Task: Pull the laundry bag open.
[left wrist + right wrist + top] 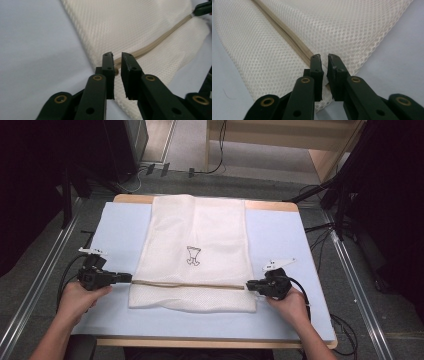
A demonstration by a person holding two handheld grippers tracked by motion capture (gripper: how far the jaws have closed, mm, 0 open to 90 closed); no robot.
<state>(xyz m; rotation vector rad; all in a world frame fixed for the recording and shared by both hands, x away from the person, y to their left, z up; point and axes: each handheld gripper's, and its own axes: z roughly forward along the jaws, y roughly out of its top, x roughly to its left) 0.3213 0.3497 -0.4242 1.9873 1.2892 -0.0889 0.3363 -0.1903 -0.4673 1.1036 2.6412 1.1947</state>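
Observation:
A white mesh bag with a small black drawing lies flat on the light blue mat. A tan cord runs straight across the bag near its front edge. My left gripper is at the cord's left end, and my right gripper at its right end. In the left gripper view the jaws stand slightly apart with the cord ending in the gap between them, the pads off it. The right gripper view shows the same: a narrow gap between the jaws, with the cord leading into it.
The mat covers a wooden table whose edge shows at front and back. Metal rails flank the table on the floor. Cables and dark stands sit at the right and back. Bare mat lies on both sides of the bag.

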